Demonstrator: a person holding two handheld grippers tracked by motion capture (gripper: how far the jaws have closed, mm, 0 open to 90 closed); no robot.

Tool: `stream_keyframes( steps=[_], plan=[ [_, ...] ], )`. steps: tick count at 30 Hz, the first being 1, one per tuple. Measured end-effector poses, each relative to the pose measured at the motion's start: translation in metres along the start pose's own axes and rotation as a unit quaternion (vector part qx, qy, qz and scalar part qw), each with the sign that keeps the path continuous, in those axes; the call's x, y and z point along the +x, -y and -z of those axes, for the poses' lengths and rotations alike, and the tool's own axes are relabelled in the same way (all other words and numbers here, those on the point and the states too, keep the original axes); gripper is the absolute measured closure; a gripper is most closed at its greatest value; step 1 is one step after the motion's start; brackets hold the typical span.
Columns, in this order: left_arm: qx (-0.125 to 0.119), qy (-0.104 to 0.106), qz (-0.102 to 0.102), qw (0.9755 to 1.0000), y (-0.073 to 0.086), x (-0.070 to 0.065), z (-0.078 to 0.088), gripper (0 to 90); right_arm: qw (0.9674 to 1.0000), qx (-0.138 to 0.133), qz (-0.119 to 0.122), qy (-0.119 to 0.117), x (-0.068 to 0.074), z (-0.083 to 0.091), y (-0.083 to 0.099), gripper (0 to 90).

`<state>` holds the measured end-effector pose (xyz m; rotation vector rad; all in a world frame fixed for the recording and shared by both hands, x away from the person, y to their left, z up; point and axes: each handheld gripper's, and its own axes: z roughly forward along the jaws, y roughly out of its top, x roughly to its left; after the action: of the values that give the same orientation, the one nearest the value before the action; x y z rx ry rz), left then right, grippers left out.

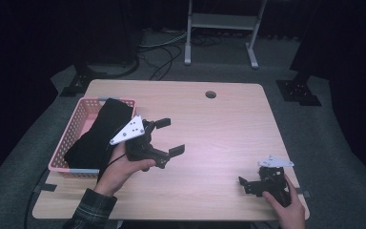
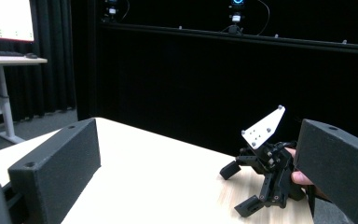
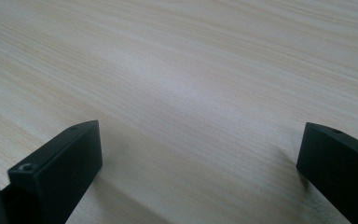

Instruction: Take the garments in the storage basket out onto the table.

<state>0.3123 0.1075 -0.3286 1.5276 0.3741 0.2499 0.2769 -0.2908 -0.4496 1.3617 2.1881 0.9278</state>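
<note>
High view: black cloth [image 1: 100, 133] in pink basket [image 1: 74, 125], beside left tool [image 1: 167, 137].

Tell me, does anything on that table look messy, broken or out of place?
Only mildly: the black cloth in the pink basket isn't tucked in; it bulges above the rim and spills over the near edge. Nothing looks broken. The left gripper and right gripper are open and empty.

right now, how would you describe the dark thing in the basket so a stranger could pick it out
Start at the light wooden table and go to its left edge, where a pink mesh basket sits. The black cloth lies bundled lengthwise in it, spilling over the far rim. It is the only soft, matte thing there; beside it the left claw is hard, with open jaws.
</note>
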Motion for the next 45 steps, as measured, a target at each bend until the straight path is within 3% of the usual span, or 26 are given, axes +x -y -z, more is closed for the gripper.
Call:
stream_keyframes(
  steps=[19,34,45],
  plan=[
    [-0.007,0.008,0.002,0.9999,-0.025,0.001,0.009,0.0,1.0000,0.000,0.000,0.000,0.000,0.000,0.000,0.0],
    [0.007,-0.001,-0.007,1.0000,-0.047,0.006,0.016,0.0,1.0000,0.000,0.000,0.000,0.000,0.000,0.000,0.0],
    [0.005,-0.017,-0.010,0.9998,-0.049,0.012,0.025,0.0,1.0000,0.000,0.000,0.000,0.000,0.000,0.000,0.0]
  ],
)
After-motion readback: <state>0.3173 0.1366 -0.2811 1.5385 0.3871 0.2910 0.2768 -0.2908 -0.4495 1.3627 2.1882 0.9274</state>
